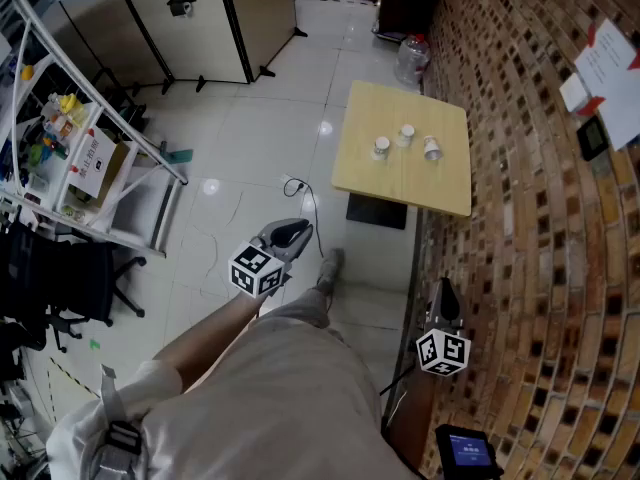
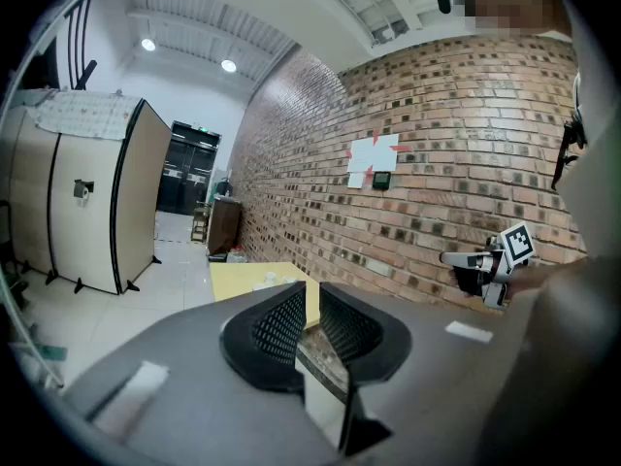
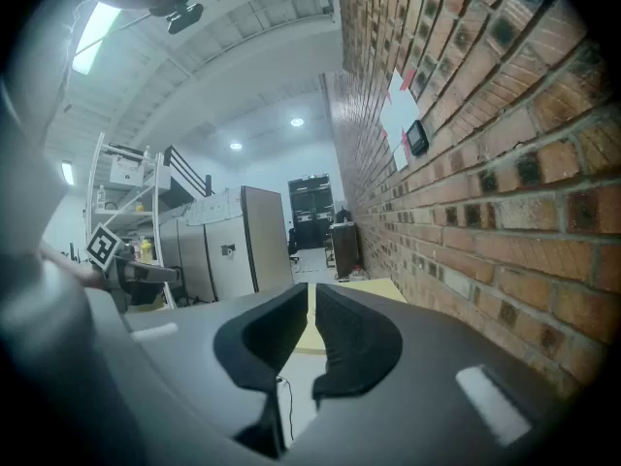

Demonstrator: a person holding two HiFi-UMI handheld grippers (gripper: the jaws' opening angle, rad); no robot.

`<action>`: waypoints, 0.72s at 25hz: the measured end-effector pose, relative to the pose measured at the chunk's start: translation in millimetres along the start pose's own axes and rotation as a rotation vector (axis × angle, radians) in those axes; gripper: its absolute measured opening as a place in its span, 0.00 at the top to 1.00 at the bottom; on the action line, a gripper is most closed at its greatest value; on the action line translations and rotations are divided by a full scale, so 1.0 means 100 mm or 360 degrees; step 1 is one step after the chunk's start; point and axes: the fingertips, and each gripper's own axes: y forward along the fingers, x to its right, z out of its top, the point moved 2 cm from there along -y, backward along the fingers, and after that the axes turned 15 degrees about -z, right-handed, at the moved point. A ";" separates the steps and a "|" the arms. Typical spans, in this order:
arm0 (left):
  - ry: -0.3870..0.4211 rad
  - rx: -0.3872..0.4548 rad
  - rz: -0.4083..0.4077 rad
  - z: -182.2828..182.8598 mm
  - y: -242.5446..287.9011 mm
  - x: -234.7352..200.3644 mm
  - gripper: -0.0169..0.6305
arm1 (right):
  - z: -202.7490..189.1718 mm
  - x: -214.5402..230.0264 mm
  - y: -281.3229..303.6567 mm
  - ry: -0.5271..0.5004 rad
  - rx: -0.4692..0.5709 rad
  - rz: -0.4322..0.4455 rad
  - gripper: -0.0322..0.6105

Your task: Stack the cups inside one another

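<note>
Three small white cups stand apart on the yellow table (image 1: 400,183), far ahead of me: one at the left (image 1: 381,148), one in the middle (image 1: 406,135), and a third at the right (image 1: 432,149) that looks tipped over. My left gripper (image 1: 293,232) hangs over the floor, well short of the table, its jaws together with nothing between them (image 2: 312,294). Beside the brick wall, my right gripper (image 1: 443,296) is likewise shut and empty (image 3: 311,299). Each gripper view shows the other gripper: the right one (image 2: 485,260), the left one (image 3: 126,272).
A brick wall (image 1: 520,168) runs along the right. A metal shelf rack (image 1: 80,158) and an office chair (image 1: 60,288) stand at the left, with partition cabinets (image 1: 200,18) behind. A water bottle (image 1: 412,58) sits past the table, a cable (image 1: 305,203) lies on the tiled floor, and my leg and shoe (image 1: 328,268) are below.
</note>
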 end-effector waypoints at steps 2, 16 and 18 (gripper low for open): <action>-0.0003 -0.0006 -0.0007 0.07 0.18 -0.18 0.90 | 0.05 0.03 0.25 -0.0009 -0.0002 -0.0004 0.93; 0.0004 -0.0154 -0.0095 0.47 1.30 -1.48 0.90 | 0.24 0.15 1.99 -0.0082 -0.0121 -0.0060 0.92; -0.0001 -0.0166 -0.0116 0.52 1.46 -1.67 0.90 | 0.31 0.11 2.22 -0.0098 -0.0121 -0.0061 0.92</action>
